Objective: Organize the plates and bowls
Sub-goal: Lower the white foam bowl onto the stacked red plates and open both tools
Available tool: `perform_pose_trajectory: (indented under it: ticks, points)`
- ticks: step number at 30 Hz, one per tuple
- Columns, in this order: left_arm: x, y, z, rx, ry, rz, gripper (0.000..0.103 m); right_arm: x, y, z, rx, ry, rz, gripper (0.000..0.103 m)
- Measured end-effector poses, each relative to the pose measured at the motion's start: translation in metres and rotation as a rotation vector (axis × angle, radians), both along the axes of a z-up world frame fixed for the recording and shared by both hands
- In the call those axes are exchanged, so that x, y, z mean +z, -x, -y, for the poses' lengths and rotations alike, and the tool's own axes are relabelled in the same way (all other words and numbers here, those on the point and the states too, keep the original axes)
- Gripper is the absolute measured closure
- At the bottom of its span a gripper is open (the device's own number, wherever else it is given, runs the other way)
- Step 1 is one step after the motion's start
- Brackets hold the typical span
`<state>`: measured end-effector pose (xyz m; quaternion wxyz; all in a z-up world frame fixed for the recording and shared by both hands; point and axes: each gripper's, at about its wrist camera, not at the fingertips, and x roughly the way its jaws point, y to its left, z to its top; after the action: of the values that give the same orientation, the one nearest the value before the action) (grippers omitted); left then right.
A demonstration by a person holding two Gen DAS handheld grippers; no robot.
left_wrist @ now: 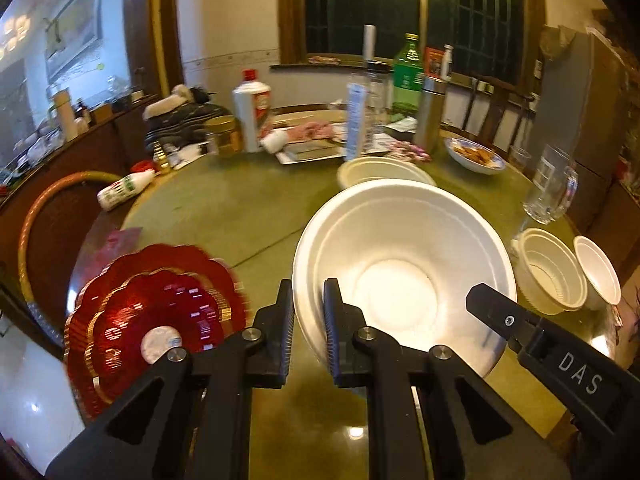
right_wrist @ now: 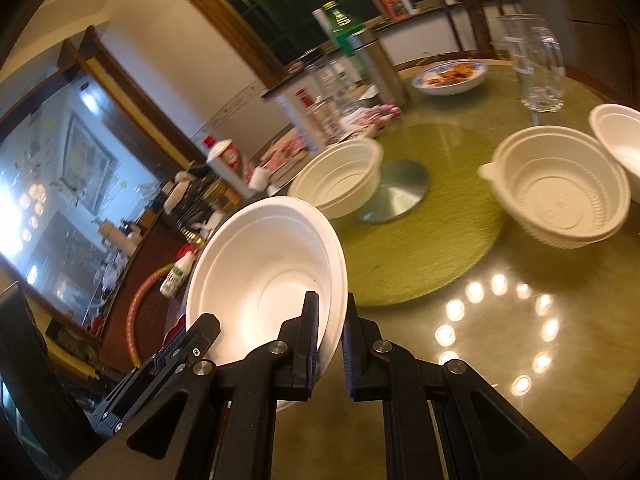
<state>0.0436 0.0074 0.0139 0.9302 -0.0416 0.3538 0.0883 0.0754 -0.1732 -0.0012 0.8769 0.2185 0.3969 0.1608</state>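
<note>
A big white foam bowl [left_wrist: 400,280] hangs above the round table, held by both grippers. My left gripper [left_wrist: 310,320] is shut on its near left rim, one finger inside and one outside. My right gripper [right_wrist: 331,336] is shut on the opposite rim of the same bowl [right_wrist: 264,276], which looks tilted in the right wrist view. Each gripper shows in the other's view: the right gripper [left_wrist: 492,312] and the left gripper [right_wrist: 200,336]. A stack of red scalloped plates [left_wrist: 160,312] lies at the table's near left. More white bowls [right_wrist: 340,176] [right_wrist: 560,196] [right_wrist: 620,136] stand on the table.
A green turntable [right_wrist: 420,240] with a metal hub [right_wrist: 392,192] fills the table's middle. Behind it are bottles [left_wrist: 408,72], a steel flask [left_wrist: 430,112], a dish of food [left_wrist: 474,156] and a glass mug [left_wrist: 552,188]. A small bottle [left_wrist: 124,190] lies at the left.
</note>
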Motion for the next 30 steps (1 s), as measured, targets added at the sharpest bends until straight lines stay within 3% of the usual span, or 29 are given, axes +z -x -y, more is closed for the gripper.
perform_pose_trajectory:
  ticks: [16, 30]
  points:
    - [-0.005, 0.035, -0.101, 0.205, 0.022, 0.003, 0.091, 0.003, 0.01, -0.121, 0.219, 0.033, 0.004, 0.093]
    - [-0.015, 0.04, -0.134, 0.255, 0.04, -0.011, 0.091, -0.005, 0.009, -0.163, 0.274, 0.067, -0.013, 0.093]
